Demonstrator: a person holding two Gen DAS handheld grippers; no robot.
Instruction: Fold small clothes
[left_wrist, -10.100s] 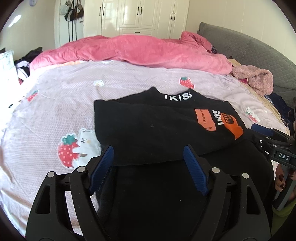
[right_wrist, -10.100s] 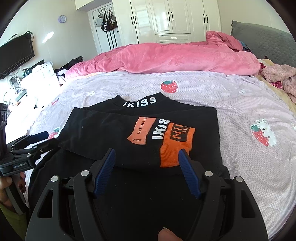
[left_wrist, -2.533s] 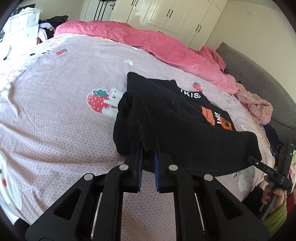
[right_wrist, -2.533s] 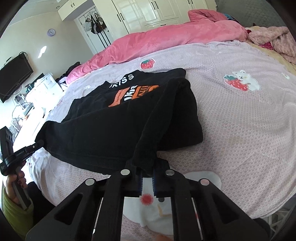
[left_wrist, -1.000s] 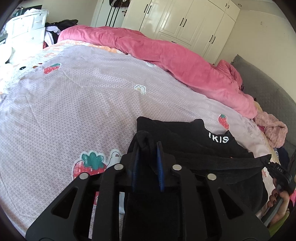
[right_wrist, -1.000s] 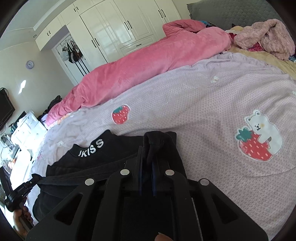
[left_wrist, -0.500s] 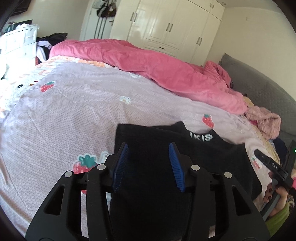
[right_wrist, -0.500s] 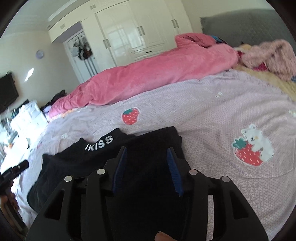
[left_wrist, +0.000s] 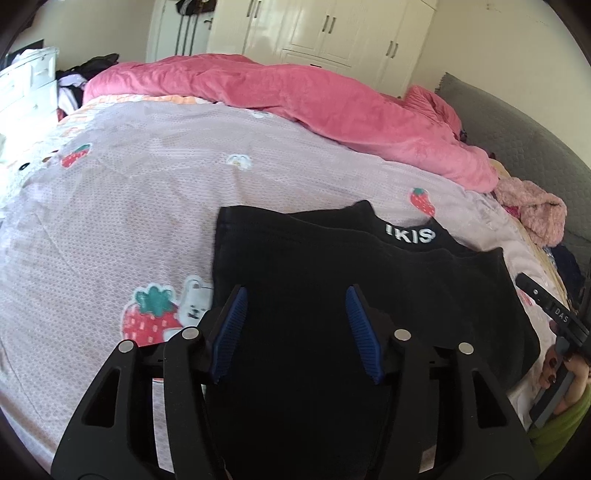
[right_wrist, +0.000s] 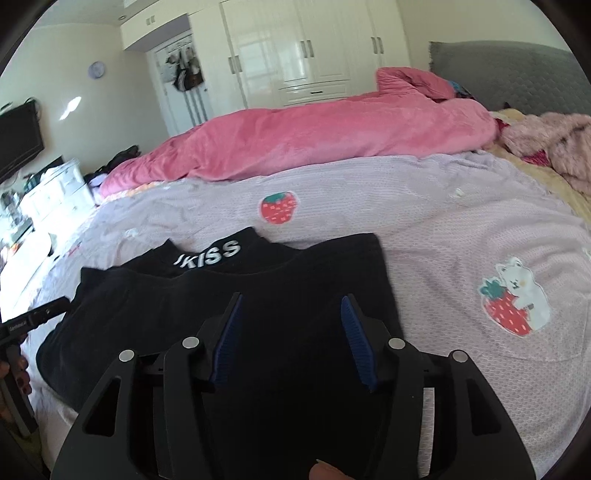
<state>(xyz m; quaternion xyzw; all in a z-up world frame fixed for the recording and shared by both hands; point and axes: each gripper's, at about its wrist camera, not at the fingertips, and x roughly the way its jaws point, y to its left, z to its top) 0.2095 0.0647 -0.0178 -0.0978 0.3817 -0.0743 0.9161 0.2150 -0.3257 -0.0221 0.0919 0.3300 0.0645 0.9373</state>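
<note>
- Both my tongs, left tongs and right tongs, have just been opening; released, nothing pinched.
- Black top lies folded on the bed under and ahead of both, dropped so the fold settles flat.

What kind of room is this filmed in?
Most likely a home bedroom: a bed under a lilac strawberry-print sheet, a rumpled pink duvet along its far side, and tall white wardrobe doors behind.

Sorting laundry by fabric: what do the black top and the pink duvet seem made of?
Black top: looks like matte cotton-type knit, with white lettering on the collar. Pink duvet: looks like plush fleece or velvet, with a soft sheen and puffy creases.
</note>
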